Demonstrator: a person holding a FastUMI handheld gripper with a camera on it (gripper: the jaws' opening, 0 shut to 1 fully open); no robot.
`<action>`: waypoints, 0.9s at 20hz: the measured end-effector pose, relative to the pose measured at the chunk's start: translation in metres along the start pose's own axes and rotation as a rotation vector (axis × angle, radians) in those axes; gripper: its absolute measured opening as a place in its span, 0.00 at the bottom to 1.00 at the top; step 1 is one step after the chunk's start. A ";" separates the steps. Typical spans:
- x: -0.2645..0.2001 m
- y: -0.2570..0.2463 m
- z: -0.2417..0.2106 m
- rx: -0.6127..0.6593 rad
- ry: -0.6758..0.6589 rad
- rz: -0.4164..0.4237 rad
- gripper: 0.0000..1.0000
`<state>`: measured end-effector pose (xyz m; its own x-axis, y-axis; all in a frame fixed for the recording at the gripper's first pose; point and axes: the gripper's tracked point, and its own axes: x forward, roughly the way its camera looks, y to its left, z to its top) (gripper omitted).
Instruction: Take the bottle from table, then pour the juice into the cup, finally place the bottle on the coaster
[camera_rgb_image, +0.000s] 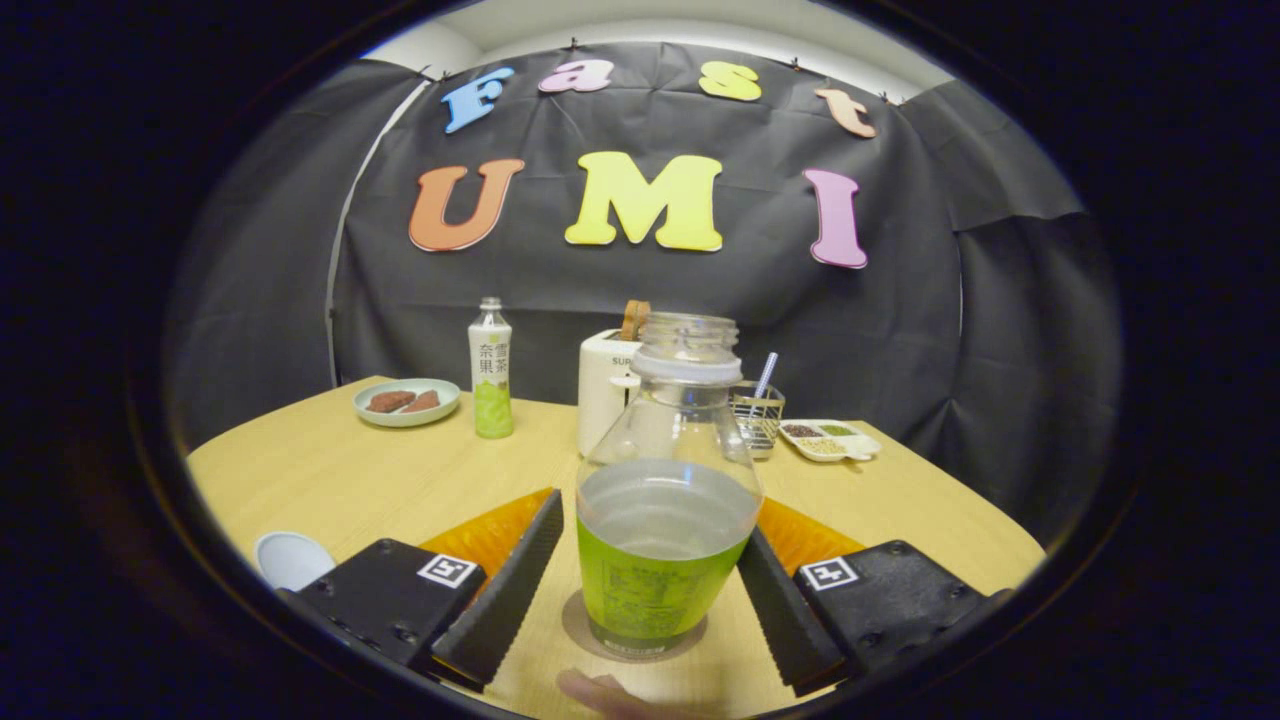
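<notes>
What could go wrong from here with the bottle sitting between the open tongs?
The bottle has no cap, so a nudge from either finger as the tongs leave could slop juice out. It looks centred on the coaster, but tipped, it could reach the toaster behind.

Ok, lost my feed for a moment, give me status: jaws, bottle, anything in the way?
Gripper open, jaws flanking the bottle, not pressing. Bottle upright, uncapped, standing on the coaster. Nothing between jaws and bottle.
</notes>
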<state>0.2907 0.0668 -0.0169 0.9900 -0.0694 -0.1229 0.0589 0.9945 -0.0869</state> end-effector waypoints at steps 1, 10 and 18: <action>-0.004 0.000 0.002 0.007 -0.001 0.003 1.00; -0.058 0.001 0.005 0.071 0.005 0.034 1.00; -0.123 -0.007 0.049 0.040 -0.082 0.006 1.00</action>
<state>0.1750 0.0724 0.0469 0.9974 -0.0587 -0.0419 0.0568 0.9973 -0.0463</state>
